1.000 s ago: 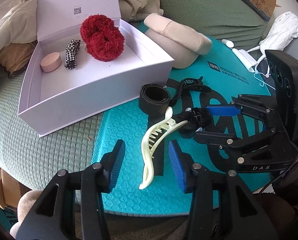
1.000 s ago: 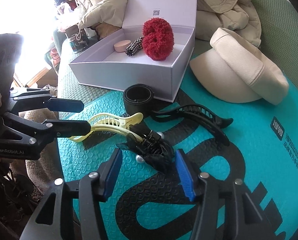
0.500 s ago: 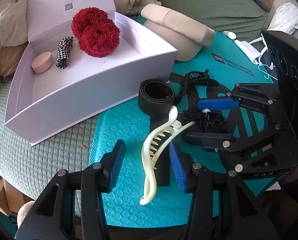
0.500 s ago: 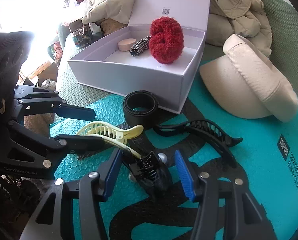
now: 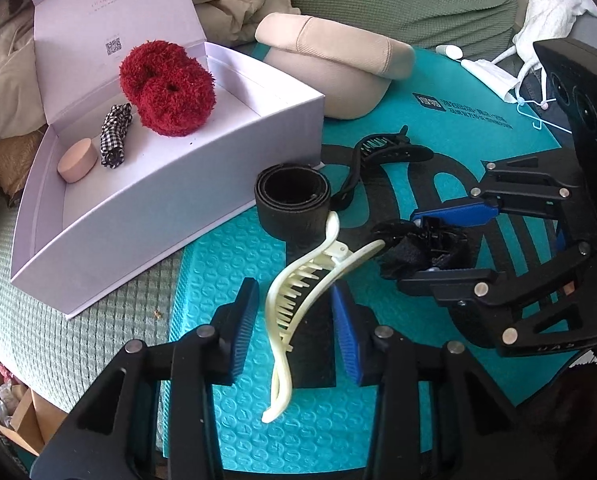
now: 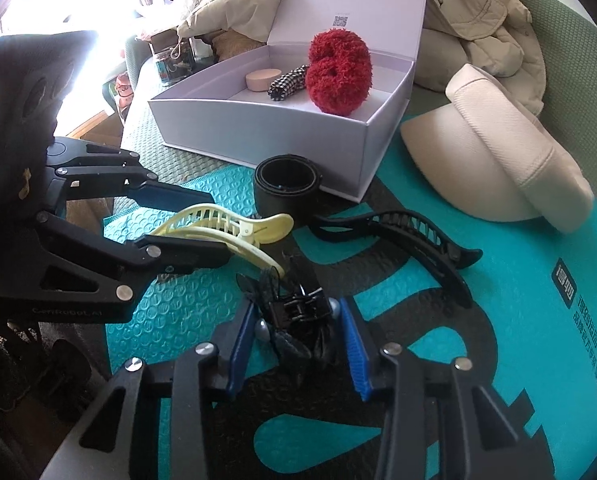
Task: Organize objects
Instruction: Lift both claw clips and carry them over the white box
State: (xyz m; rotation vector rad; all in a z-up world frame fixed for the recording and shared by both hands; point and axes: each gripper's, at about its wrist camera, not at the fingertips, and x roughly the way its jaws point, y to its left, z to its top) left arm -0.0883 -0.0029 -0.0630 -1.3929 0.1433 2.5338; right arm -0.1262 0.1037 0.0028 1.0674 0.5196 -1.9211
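Two grippers are closing — the left gripper straddling the cream claw clip crosswise, pads not yet touching, the right gripper pinching the black bow clip.

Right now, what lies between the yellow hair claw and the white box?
In the left wrist view, a rolled black band stands between the yellow hair claw and the white box, close to both.
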